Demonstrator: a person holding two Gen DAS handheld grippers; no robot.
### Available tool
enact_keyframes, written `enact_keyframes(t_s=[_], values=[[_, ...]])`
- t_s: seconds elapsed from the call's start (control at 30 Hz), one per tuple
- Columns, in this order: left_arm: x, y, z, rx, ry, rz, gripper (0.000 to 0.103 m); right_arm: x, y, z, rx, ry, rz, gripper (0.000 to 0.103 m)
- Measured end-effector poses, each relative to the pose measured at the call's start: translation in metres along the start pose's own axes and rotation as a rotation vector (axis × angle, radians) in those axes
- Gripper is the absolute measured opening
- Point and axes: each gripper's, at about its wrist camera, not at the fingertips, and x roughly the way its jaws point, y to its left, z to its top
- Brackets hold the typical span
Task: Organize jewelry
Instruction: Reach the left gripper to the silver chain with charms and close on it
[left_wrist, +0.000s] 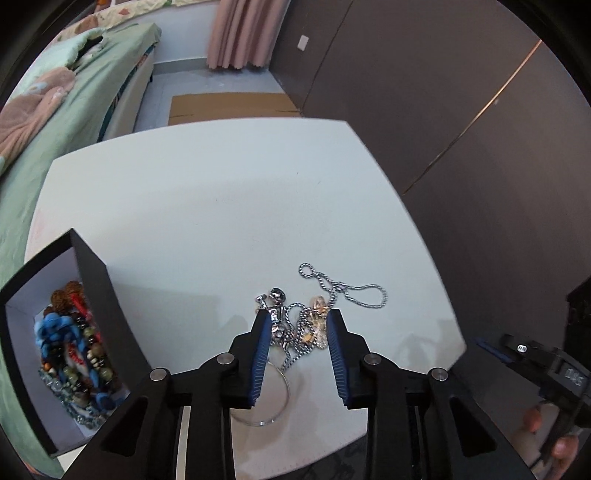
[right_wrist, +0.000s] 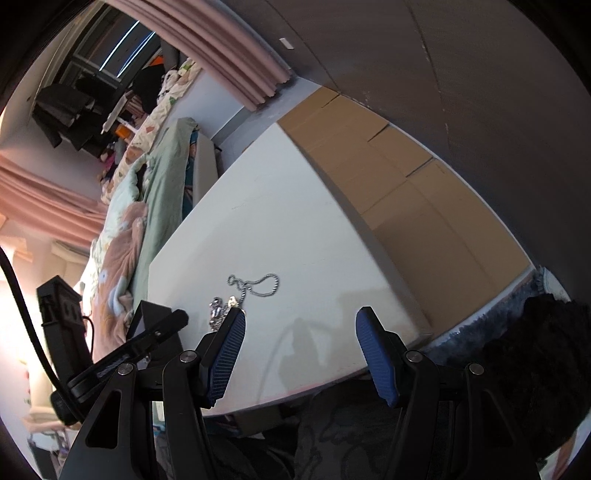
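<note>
A tangle of silver chains and pendants (left_wrist: 314, 317) lies on the white table (left_wrist: 207, 206), with a thin silver bangle (left_wrist: 284, 402) just nearer me. My left gripper (left_wrist: 298, 317) is open, its blue pads on either side of the pile and just above it. A black box (left_wrist: 92, 280) at the left holds several beaded bracelets (left_wrist: 74, 350). My right gripper (right_wrist: 300, 317) is open and empty above the table's near edge. The chain (right_wrist: 258, 286) lies ahead of it to the left, and the left gripper (right_wrist: 147, 339) shows at its left.
A bed with green bedding (left_wrist: 74, 96) runs along the table's left side. Flattened cardboard (right_wrist: 413, 192) lies on the floor beyond the table. A dark wall (left_wrist: 461, 110) stands at the right. The right gripper (left_wrist: 546, 369) and hand show at the lower right of the left wrist view.
</note>
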Motion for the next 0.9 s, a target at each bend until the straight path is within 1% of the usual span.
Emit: enact_keyframes(t_s=[0.03,0.07,0.13,0.3,0.33,0.4,0.5,0.53,0.57,0.7,0.8,0.9], values=[[0.004,0.0,0.0,-0.001,0.007,0.011,0.026,-0.001,-0.003,0.0,0.005,-0.001,0.0,0.063],[0.01,0.0,0.0,0.001,0.014,0.03,0.025,-0.001,-0.006,0.0,0.009,-0.002,-0.001,0.063],[0.016,0.001,0.0,0.005,0.016,0.064,0.025,-0.002,-0.01,0.0,0.017,-0.002,-0.005,0.063],[0.029,0.001,-0.005,0.02,0.025,0.099,0.025,-0.005,-0.019,0.0,0.033,-0.006,-0.011,0.063],[0.031,0.0,-0.007,0.029,0.028,0.104,0.025,-0.005,-0.02,0.0,0.036,-0.006,-0.012,0.063],[0.03,-0.004,-0.01,0.072,0.008,0.118,0.025,-0.005,-0.021,0.001,0.04,-0.006,-0.011,0.063],[0.028,0.001,-0.011,0.079,0.001,0.098,0.024,-0.004,-0.023,0.001,0.041,-0.004,-0.009,0.063],[0.028,0.003,-0.011,0.078,0.0,0.099,0.018,-0.003,-0.022,0.001,0.039,-0.002,-0.009,0.063],[0.028,0.004,-0.011,0.081,0.001,0.102,0.016,-0.002,-0.021,0.0,0.037,0.0,-0.008,0.063],[0.025,0.006,-0.013,0.097,0.005,0.089,0.015,0.001,-0.017,-0.002,0.032,0.011,-0.009,0.063],[0.025,0.008,-0.011,0.075,0.006,0.073,0.014,0.0,-0.014,-0.002,0.024,0.012,-0.009,0.063],[0.016,0.008,-0.012,0.077,-0.011,0.055,0.014,0.0,-0.013,-0.002,0.022,0.01,-0.01,0.063]])
